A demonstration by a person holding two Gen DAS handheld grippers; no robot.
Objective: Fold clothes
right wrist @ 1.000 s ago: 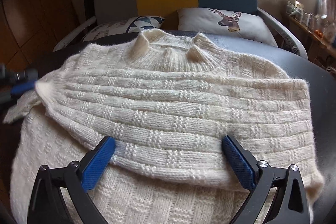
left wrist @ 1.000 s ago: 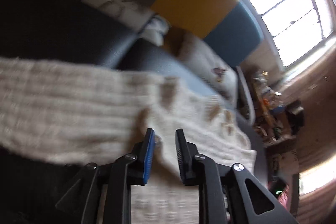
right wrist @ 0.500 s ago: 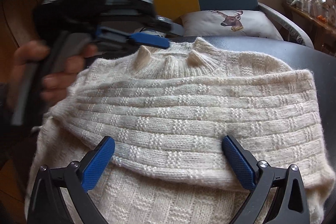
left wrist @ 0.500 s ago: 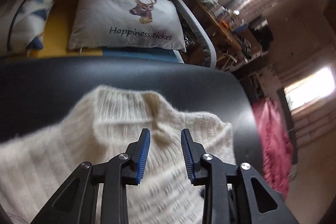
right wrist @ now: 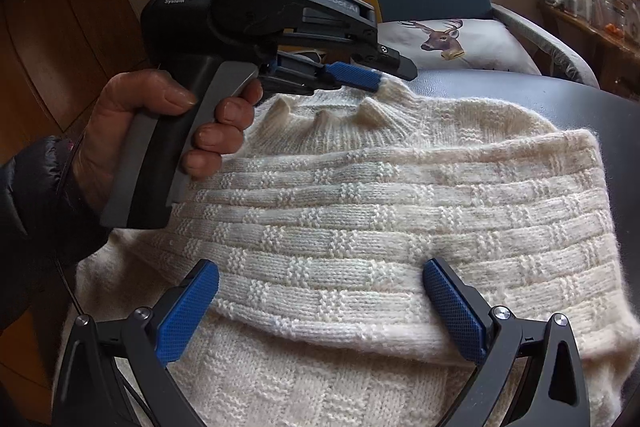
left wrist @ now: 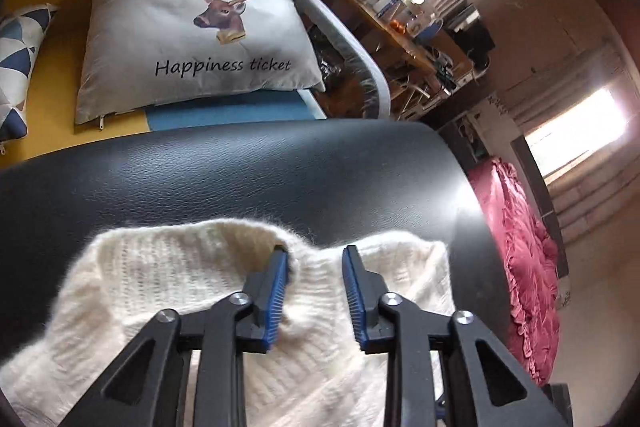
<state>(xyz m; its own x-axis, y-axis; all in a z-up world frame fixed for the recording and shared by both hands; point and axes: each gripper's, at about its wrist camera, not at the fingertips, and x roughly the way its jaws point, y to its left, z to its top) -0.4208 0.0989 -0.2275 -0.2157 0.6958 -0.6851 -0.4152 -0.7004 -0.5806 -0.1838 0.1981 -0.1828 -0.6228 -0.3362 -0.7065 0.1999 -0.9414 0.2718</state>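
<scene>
A cream knitted sweater [right wrist: 400,207] lies flat on a black leather surface [right wrist: 560,99], one sleeve folded across its chest. My right gripper [right wrist: 320,267] hovers wide open over the near edge of that folded sleeve, holding nothing. A hand [right wrist: 132,131] holds my left gripper [right wrist: 382,75] at the collar on the far side. In the left wrist view the sweater [left wrist: 160,287] shows its collar rim between the parted blue pads of the left gripper [left wrist: 316,267], which stands open around it.
Behind the black surface [left wrist: 240,179] stands a yellow and blue sofa with a deer cushion [left wrist: 192,43] and a triangle-patterned cushion [left wrist: 16,59]. A red cloth [left wrist: 520,247] hangs off to the right. A cluttered shelf [left wrist: 400,23] runs along the window wall.
My left gripper left the sleeve on the left side, swung over the sweater and came down at the collar, its pads slightly wider apart. The right gripper stayed open in place.
</scene>
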